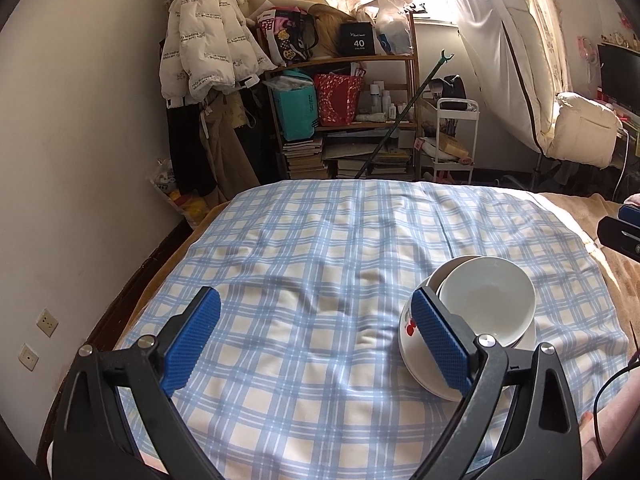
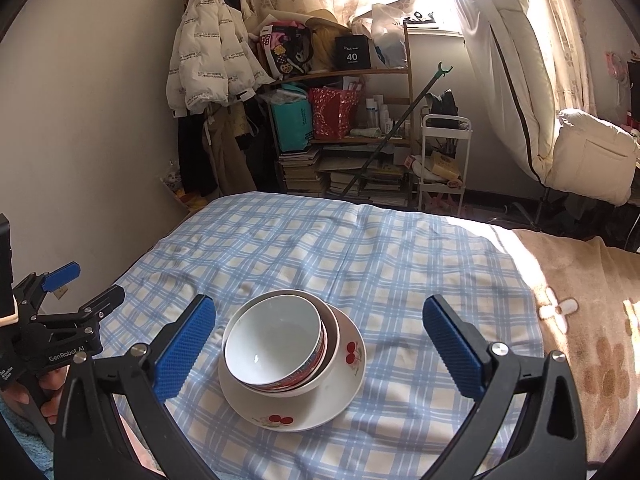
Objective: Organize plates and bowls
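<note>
Bowls sat stacked on a plate (image 2: 320, 408) near the front of the bed, on the blue checked cloth (image 2: 360, 264). The stack lay just ahead of the right gripper (image 2: 320, 344), straight between its two blue pads, but the pads were not touching it. The right gripper's jaws stood wide open and held nothing. The left gripper (image 1: 320, 344) was wide open and empty too. From its camera the stack lay off to the right, partly hidden behind its right pad (image 1: 440, 344), so the right hand looked nearer and better lined up for a grab.

The top bowl (image 2: 274, 344) was white inside with a red pattern around its outside. It sat tilted inside a bigger bowl (image 2: 330, 344), which was darker inside with a white outside. The plate under them was white and round, with red cherries painted on its rim. Being round, the stack had no long side. I think the stacking looked mostly done.
</note>
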The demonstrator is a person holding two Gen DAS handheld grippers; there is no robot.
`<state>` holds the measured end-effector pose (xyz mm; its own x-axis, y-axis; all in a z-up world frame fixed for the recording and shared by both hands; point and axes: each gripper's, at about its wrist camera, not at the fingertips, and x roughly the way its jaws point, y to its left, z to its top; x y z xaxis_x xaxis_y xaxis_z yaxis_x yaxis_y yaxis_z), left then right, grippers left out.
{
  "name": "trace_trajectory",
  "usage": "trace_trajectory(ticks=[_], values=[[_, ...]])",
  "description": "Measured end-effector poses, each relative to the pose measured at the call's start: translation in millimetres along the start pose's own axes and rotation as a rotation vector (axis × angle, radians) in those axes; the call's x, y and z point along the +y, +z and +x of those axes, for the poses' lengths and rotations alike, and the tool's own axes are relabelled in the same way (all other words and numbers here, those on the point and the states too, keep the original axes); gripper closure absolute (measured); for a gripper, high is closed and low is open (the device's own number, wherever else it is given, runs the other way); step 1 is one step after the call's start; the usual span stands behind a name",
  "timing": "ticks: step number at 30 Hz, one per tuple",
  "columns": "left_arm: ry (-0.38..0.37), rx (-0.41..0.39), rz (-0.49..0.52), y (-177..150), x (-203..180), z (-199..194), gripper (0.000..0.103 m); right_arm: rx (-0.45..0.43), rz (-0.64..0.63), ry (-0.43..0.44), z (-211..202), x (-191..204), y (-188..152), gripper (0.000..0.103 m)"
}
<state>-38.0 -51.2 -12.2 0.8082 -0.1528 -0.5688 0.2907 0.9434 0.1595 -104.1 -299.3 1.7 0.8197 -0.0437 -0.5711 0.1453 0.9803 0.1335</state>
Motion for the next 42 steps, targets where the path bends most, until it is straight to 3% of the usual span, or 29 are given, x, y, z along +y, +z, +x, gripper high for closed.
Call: trace_trajectory(ticks=[27, 42], values=[[0.103, -0.002, -0.024, 0, 9, -3, 0.008, 0.007, 0.016, -0.064, 6, -7, 1, 0.000], [0.117, -0.010, -0.035, 0, 13, -6, 0.008, 0.004, 0.020, -0.069, 6, -10, 1, 0.000]])
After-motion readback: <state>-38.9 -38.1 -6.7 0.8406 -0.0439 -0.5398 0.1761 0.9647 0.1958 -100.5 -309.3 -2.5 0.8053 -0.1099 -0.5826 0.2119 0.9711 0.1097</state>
